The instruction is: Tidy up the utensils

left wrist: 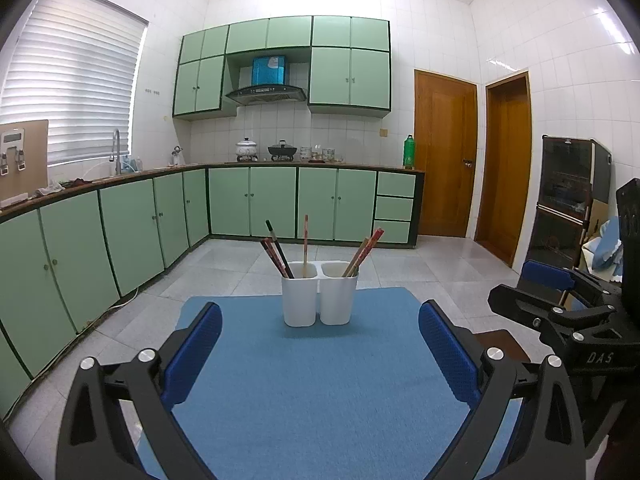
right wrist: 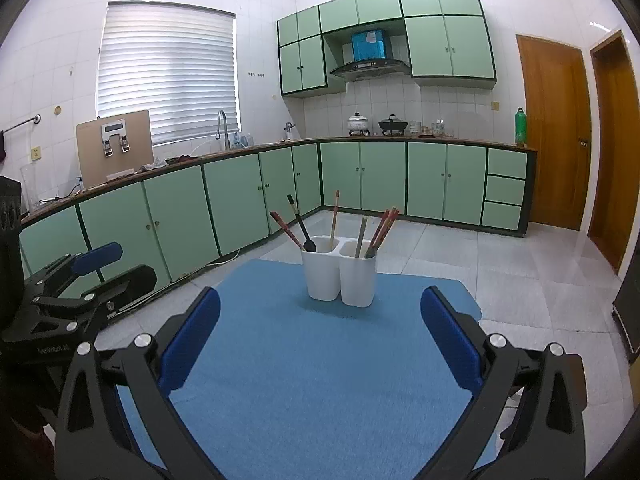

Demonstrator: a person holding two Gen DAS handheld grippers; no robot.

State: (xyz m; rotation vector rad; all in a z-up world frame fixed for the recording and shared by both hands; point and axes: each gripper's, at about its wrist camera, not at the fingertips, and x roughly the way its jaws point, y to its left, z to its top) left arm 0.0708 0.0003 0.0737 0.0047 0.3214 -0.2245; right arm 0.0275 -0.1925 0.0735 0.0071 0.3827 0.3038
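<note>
Both jaws stand wide open and hold nothing — the left gripper (left wrist: 320, 354) and the right gripper (right wrist: 320, 340) hover above the blue-covered tabletop (left wrist: 320, 392). Ahead of them stands the white plastic two-compartment holder (left wrist: 320, 298), upright, with chopsticks (left wrist: 366, 252) leaning in both compartments.

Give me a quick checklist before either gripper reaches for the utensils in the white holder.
1. Left gripper open and empty: ok.
2. Right gripper open and empty: ok.
3. Holder upright on the blue mat: ok.
4. Mat in front of holder free of loose items: ok.
5. Utensils sorted by type between the two compartments: cannot tell; chopsticks lean in the right one, mixed handles in the left.
6. Utensils stick out above the rim for gripping: ok.
</note>
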